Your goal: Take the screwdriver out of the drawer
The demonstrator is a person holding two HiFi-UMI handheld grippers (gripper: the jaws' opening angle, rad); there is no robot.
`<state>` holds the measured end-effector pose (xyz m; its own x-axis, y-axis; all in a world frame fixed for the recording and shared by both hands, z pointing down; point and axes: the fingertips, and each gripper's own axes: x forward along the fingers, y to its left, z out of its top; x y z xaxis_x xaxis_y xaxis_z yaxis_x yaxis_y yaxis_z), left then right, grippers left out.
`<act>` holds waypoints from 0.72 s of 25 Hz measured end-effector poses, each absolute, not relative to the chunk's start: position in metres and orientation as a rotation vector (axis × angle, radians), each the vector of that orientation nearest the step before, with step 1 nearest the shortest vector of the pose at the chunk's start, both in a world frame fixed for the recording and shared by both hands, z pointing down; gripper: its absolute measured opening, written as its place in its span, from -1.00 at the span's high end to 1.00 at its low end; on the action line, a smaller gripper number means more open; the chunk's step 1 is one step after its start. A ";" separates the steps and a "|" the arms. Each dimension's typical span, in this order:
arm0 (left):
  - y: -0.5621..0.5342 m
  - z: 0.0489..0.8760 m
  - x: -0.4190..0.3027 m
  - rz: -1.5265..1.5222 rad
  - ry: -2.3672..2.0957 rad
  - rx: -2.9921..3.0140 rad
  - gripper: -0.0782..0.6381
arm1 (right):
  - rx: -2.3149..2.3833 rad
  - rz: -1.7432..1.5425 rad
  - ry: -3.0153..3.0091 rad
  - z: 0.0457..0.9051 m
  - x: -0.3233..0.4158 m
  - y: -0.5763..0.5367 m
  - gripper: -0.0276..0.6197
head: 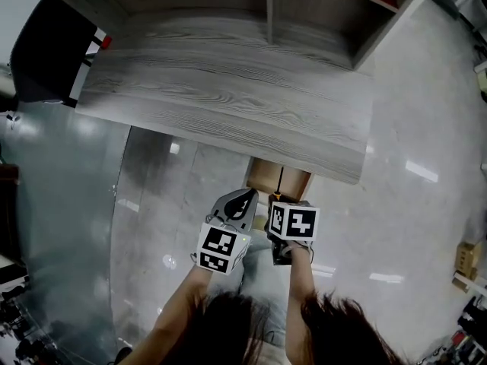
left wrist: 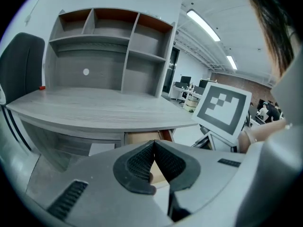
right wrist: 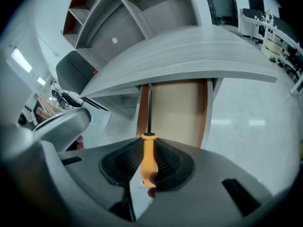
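The table [head: 228, 90] shows matt grey wood grain; the floor [head: 411, 204] is glossy. The screwdriver [right wrist: 148, 155] has a smooth orange plastic handle and a dark metal shaft. The fingers [right wrist: 171, 167] are ribbed, matt black.

Grey wood-grain desk [head: 228, 90] with shelf hutch [left wrist: 109, 41]; black chair [head: 53, 48] at left; glossy floor [head: 426, 128].

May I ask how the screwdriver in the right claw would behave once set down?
Probably stiff and light: the screwdriver has a thin metal shaft and small orange handle. Gripped only by its handle in the right claw, it might pivot if bumped. The rounded handle looks apt to roll.
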<state>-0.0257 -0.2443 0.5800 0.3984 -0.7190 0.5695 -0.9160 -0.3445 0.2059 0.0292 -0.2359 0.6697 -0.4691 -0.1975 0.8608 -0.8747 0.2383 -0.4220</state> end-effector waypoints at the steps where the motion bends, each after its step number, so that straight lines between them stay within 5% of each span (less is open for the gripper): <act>1: -0.245 0.577 -0.026 0.526 -1.396 2.164 0.73 | 0.987 1.262 -1.833 0.667 0.029 -0.235 0.66; 18: -0.226 0.500 -0.034 0.496 -1.413 2.298 0.73 | 1.179 1.138 -1.989 0.578 0.032 -0.218 0.66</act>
